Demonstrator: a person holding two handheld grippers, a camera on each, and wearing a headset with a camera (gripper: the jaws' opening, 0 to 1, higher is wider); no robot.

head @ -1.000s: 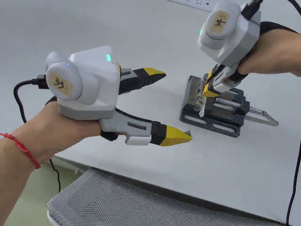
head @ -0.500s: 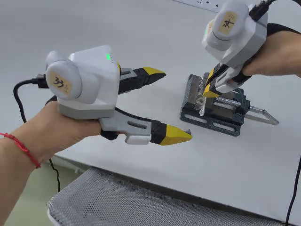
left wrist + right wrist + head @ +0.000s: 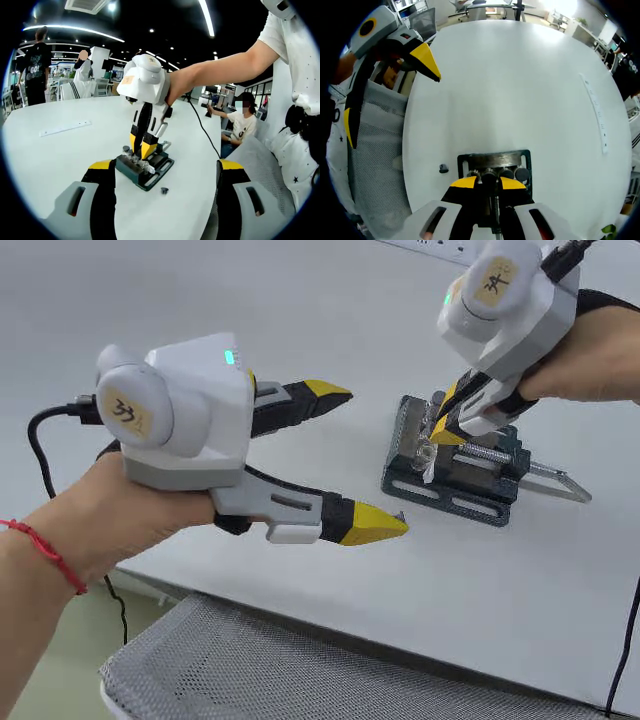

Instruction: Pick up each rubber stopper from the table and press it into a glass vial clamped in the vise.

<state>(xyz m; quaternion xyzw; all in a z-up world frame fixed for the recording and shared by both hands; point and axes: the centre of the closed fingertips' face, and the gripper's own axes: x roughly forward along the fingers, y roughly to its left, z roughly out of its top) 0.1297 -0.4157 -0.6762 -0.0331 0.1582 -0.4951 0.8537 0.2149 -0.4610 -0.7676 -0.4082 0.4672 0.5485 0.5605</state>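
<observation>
**One stopper loose, four tops in the vise**

The left gripper (image 3: 380,462) is held off the near edge of the round white table (image 3: 520,75), its two yellow-tipped jaws spread wide with nothing between them.

The right gripper (image 3: 442,435) points down at the one dark green metal vise (image 3: 455,480), its tips just above the clamped row. In the right gripper view its jaws stand close together with a narrow gap. Whether they pinch anything cannot be told.

That view shows four round tops side by side in the vise. These are the clear glass vials (image 3: 506,173), and at least three of them look dark on top.

One small dark rubber stopper (image 3: 443,168) lies alone on the table, near the vise and apart from it, untouched by either gripper.

One long white ruler-like strip (image 3: 597,112) lies well away on the far side.
</observation>
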